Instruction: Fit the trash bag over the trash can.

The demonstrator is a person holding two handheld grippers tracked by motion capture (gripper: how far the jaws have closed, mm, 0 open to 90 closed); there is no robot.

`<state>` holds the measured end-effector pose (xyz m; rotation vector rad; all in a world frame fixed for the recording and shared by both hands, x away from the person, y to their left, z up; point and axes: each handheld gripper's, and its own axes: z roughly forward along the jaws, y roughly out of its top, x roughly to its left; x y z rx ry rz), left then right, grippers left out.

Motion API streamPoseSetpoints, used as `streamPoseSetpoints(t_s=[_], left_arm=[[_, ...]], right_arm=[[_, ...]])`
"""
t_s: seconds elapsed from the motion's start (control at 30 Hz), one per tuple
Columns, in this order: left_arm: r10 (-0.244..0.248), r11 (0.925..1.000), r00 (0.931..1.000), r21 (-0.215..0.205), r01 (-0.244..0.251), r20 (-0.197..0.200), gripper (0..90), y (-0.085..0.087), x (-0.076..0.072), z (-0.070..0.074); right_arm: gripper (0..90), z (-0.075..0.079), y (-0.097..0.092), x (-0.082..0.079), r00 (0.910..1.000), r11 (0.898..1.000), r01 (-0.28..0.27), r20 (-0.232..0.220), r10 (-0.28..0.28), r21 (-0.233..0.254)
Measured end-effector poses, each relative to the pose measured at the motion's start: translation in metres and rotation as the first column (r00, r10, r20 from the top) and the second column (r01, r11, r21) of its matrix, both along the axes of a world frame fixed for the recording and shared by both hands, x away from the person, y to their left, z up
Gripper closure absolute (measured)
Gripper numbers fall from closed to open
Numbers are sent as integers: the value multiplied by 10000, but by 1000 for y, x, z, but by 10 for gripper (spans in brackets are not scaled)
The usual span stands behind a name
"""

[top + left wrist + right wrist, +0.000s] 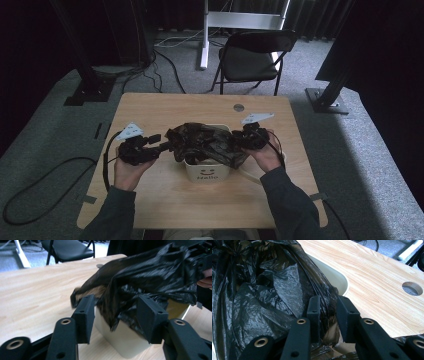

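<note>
High view: white bin (pixel 207 171) sits mid-desk (pixel 165 200), black bin bag (pixel 207 142) draped over its top and bunched across the opening. Left gripper (pixel 167 145) sits at the bag's left edge, right gripper (pixel 239 140) at the bag's right edge, a hand behind each. Folding chair (pixel 250 55) stands past the desk's far side.

Left gripper view: left gripper (pixel 115 315) has jaws wide apart, the bag's (pixel 150 277) hanging fold and the bin's (pixel 120 340) wall seen between them, pads not pressing on plastic.

Right gripper view: right gripper (pixel 328 315) has jaws narrow, pinching a gathered fold of the bag (pixel 262 290) just inside the bin's rim (pixel 332 277). Round cable hole (pixel 412 288) in the desk (pixel 372 277) to the right.
</note>
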<state>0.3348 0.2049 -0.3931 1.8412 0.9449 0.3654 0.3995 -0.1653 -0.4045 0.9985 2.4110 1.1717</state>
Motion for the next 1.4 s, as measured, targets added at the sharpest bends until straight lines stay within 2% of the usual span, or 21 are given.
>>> streamPoseSetpoints(t_s=[0.17, 0.23, 0.3, 0.43, 0.57, 0.67, 0.77, 0.83, 0.97, 1.1, 1.17, 1.23, 1.4], left_arm=[[-156, 9975, 9991, 690, 129, 390, 421, -22, 8, 8], [-201, 9971, 9988, 737, 168, 451, 421, -29, 14, 9], [-179, 9972, 9988, 728, 146, 460, 480, -35, 22, 9], [164, 9991, 9998, 387, -167, 75, 697, -40, 39, 5], [652, 9977, 9970, 237, -642, -417, 826, -38, 55, -3], [955, 9954, 9924, 141, -947, -778, 886, -34, 67, -10], [1190, 9929, 9858, 158, -1179, -1182, 897, -31, 75, -18], [1275, 9916, 9819, 381, -1234, -1399, 898, -31, 80, -23], [1398, 9897, 9726, 571, -1313, -1859, 899, -30, 87, -35], [1329, 9910, 9646, 490, -1249, -2278, 899, -28, 89, -45], [1295, 9914, 9628, 507, -1209, -2372, 899, -26, 89, -47], [1220, 9925, 9615, 349, -1170, -2461, 899, -24, 87, -48], [1122, 9937, 9609, 236, -1098, -2530, 899, -22, 85, -50]], right_arm=[[733, 0, 0, 0, 10000, 10000, -10, -2, 10, 2], [733, 0, 0, 0, 10000, 10000, -17, -1, 17, 1], [733, 0, 1, 0, 10000, 10000, -16, -10, 16, -1], [733, 0, 0, 0, 10000, 10000, -33, 4, 33, -13], [733, 0, -1, -1, 10000, 10000, -45, -11, 45, -1], [734, 0, -2, -2, 10000, 10000, -65, -18, 65, -16], [735, 0, -3, -1, 10000, 10000, -73, -33, 73, -36], [738, 0, -3, -1, 10000, 10000, -70, -29, 70, -22], [742, -1, -3, 1, 10000, 10000, -26, -70, 26, 12], [758, -3, -3, 4, 9999, 9999, -31, -96, 32, 105], [779, -3, -3, 5, 9999, 9999, -56, -125, 57, 145], [805, -3, -3, 7, 9998, 9997, -62, -184, 66, 236], [872, -3, 0, 13, 9999, 9996, 7, -164, -3, 280]])
